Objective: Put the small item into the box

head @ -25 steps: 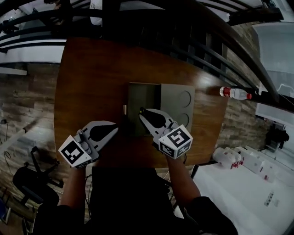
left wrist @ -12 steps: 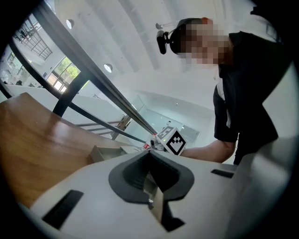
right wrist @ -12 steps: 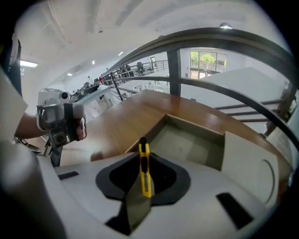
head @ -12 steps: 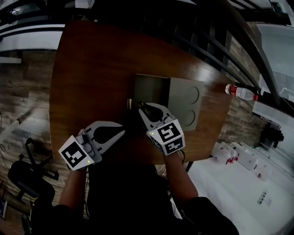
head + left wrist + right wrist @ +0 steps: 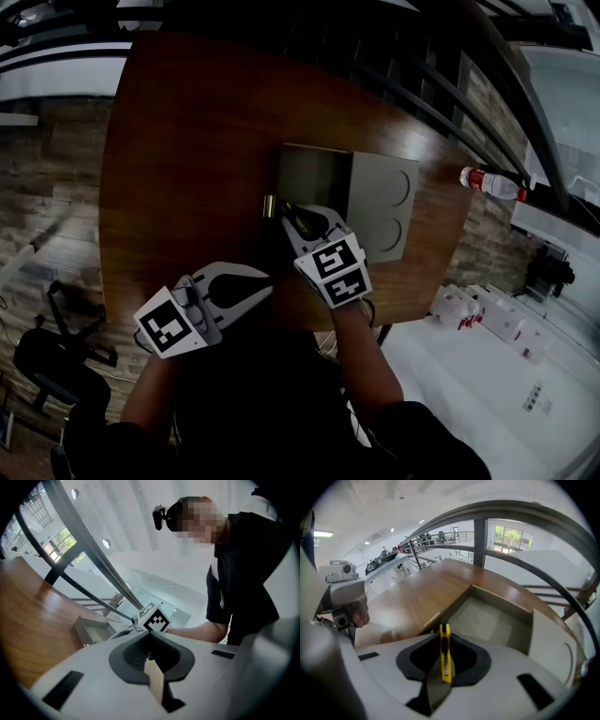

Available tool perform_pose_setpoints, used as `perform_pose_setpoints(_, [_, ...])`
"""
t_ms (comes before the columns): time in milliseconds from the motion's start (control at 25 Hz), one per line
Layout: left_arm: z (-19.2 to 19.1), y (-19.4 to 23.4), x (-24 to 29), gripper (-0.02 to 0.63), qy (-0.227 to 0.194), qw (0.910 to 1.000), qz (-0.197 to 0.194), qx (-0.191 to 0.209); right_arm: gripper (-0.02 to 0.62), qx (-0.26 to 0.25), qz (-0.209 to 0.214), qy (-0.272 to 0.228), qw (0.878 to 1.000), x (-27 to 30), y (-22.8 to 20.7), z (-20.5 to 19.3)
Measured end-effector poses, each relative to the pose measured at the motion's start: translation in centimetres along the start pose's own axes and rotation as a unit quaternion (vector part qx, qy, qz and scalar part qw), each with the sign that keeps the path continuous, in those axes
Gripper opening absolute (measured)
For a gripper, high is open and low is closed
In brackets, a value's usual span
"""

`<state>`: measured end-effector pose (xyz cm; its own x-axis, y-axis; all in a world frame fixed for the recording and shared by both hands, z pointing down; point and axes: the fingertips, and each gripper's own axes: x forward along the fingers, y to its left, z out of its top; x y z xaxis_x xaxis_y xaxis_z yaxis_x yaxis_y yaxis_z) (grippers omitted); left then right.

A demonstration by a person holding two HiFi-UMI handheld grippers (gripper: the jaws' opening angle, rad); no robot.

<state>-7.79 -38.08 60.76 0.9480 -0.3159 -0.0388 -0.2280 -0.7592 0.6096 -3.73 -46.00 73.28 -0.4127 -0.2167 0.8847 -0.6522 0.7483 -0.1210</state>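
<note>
Item: yellow utility knife, clamped in right gripper, short of the box.

Right gripper (image 5: 443,639): jaws narrow, closed on the yellow utility knife (image 5: 446,660), which is held edge-on with its tip forward, over the near rim of the open grey box (image 5: 513,606). The lid (image 5: 551,639) lies alongside on the wooden table (image 5: 417,592).
Handling, as judged: carry forward past the rim, lower until the knife is inside the walls, then part the jaws; releasing here risks it catching the edge.
Left gripper (image 5: 152,660): jaws together, nothing between, held back and apart from the box.
View notes: only the right gripper view shows the grip itself. Only the head view shows a small brass-coloured piece (image 5: 267,203) just beside the box and a bottle (image 5: 487,183) at the table's far right.
</note>
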Motion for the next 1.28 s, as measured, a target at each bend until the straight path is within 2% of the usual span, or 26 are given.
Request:
perform_pose_setpoints(280, [-0.5, -0.9, -0.4, 0.015, -0.004, 0.9997, -0.012, -0.02, 0.071, -0.004, -0.008, 0.025, 1.0, 0.9, -0.2, -0.9])
perform_pose_setpoints(520, [-0.4, -1.5, -0.7, 0.015, -0.011, 0.9995, -0.021, -0.024, 0.071, 0.004, -0.012, 0.027, 1.0, 1.3, -0.2, -1.1])
perform_pose_setpoints(960, [-1.0, -2.5, -2.0, 0.015, -0.011, 0.9996, -0.019, -0.017, 0.074, -0.01, -0.028, 0.014, 0.999, 1.6, -0.5, -1.3])
perform_pose_setpoints(1160, [-0.9, -3.4, -2.6, 0.015, -0.009, 0.9998, -0.018, -0.008, 0.087, -0.006, -0.018, 0.01, 1.0, 1.5, -0.3, -1.5])
perform_pose_setpoints(1280, [-0.4, -4.1, -2.9, 0.015, -0.011, 0.9998, -0.016, -0.001, 0.11, -0.011, -0.033, 0.007, 0.999, 0.6, -1.0, -1.3])
